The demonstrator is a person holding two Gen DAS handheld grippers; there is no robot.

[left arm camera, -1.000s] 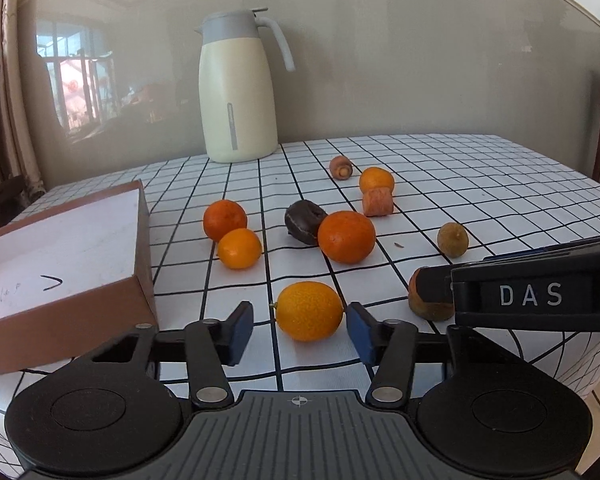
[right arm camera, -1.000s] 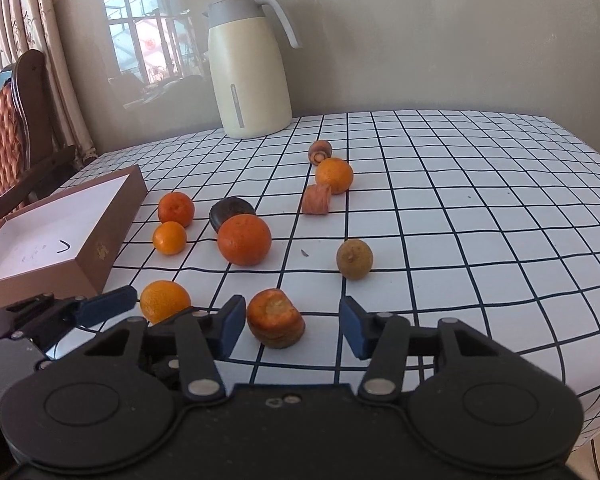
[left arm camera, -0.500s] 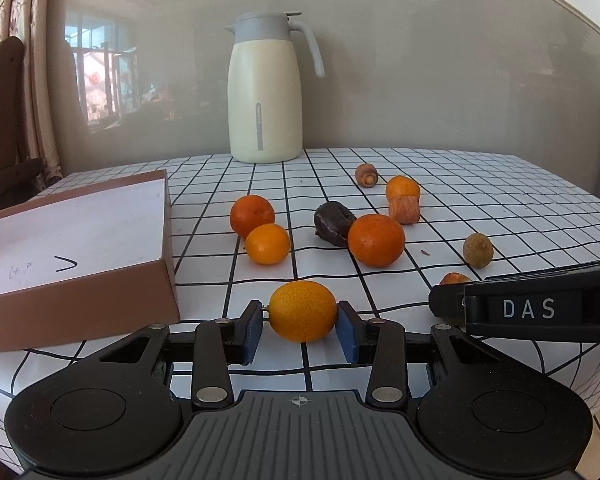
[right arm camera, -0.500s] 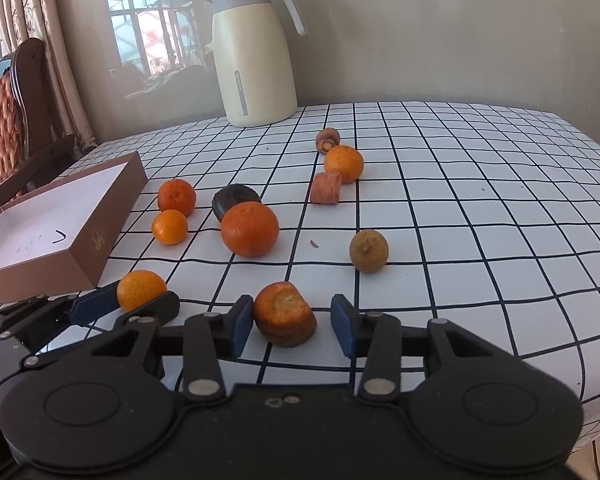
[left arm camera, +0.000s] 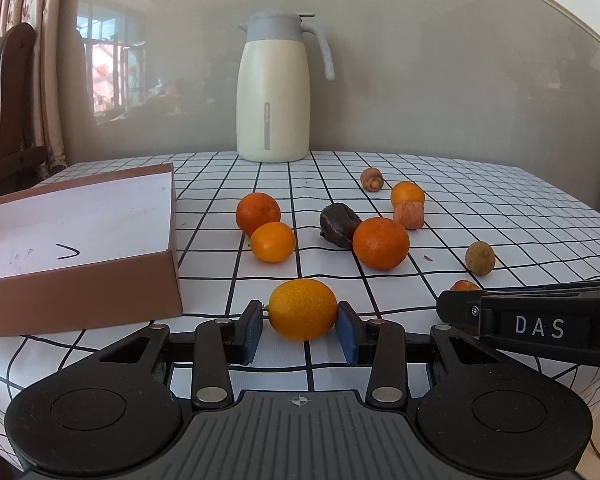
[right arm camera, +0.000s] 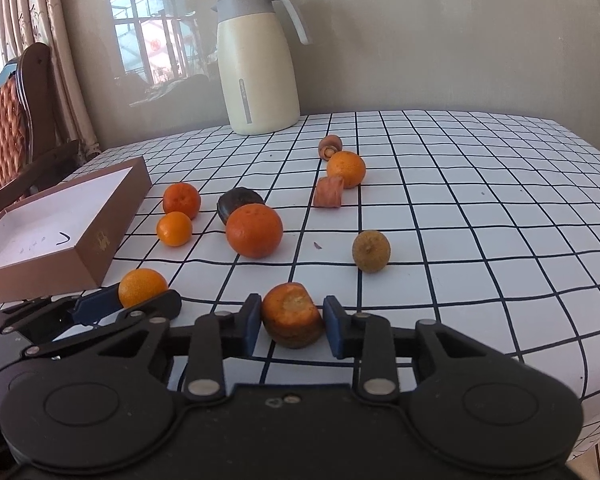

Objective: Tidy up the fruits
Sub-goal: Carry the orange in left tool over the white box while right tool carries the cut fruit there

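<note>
Left wrist view: left gripper point(left arm camera: 302, 326) clamped on yellow-orange fruit point(left arm camera: 302, 314) at near table point(left arm camera: 500, 200) edge, beside brown box point(left arm camera: 80, 292)

Right wrist view: right gripper point(right arm camera: 291, 327) jaws just closing, pads pressing partly peeled fruit point(right arm camera: 293, 315) on checked cloth; other oranges scattered behind
</note>
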